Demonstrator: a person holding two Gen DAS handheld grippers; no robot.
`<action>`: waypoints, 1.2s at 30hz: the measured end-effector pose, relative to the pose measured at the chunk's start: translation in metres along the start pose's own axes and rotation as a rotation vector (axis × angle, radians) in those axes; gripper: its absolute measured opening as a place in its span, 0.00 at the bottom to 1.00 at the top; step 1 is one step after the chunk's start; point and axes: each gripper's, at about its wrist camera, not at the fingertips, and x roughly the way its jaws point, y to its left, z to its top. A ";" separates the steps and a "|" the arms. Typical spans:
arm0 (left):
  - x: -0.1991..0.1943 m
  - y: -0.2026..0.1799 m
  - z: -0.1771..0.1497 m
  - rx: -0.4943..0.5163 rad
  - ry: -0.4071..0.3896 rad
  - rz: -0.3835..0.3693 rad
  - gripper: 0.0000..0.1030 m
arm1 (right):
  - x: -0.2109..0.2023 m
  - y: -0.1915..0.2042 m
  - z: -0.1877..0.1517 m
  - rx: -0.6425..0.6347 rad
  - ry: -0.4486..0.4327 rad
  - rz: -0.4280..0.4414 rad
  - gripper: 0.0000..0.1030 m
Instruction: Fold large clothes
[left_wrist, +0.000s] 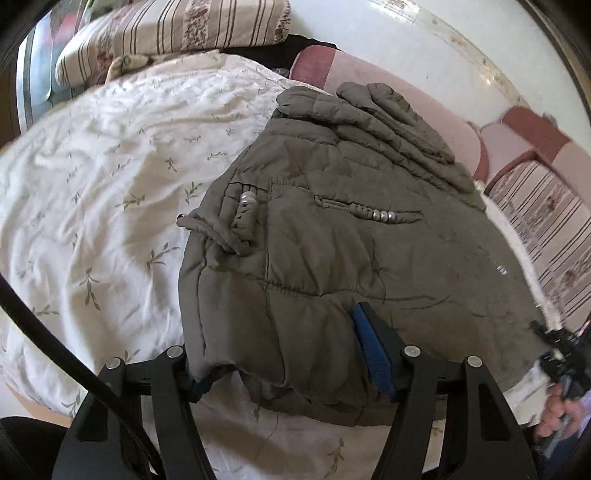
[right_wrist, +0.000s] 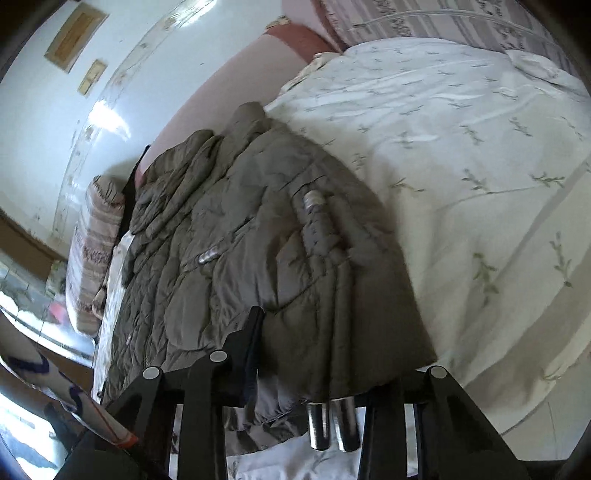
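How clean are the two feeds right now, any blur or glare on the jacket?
Left wrist view: jacket sharp and evenly lit; only the right tongs at the frame edge smear. Right wrist view: softer, jacket's near hem blurred, window glare on the wall.

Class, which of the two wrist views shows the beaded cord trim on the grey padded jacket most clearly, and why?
The left wrist view: the beaded cord trim lies sharp and nearly side-on across the grey padded jacket, each silver bead distinct. The right wrist view shows it foreshortened and blurred, a pale smear on the quilting.
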 end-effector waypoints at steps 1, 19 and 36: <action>0.001 -0.003 0.000 0.011 -0.005 0.010 0.65 | 0.002 0.003 -0.001 -0.018 0.007 0.000 0.35; 0.006 -0.013 -0.007 0.081 -0.033 0.081 0.70 | 0.012 -0.004 -0.006 0.060 0.045 0.084 0.36; 0.009 -0.012 -0.006 0.114 -0.032 0.134 0.78 | 0.007 -0.008 -0.012 0.063 0.002 0.102 0.36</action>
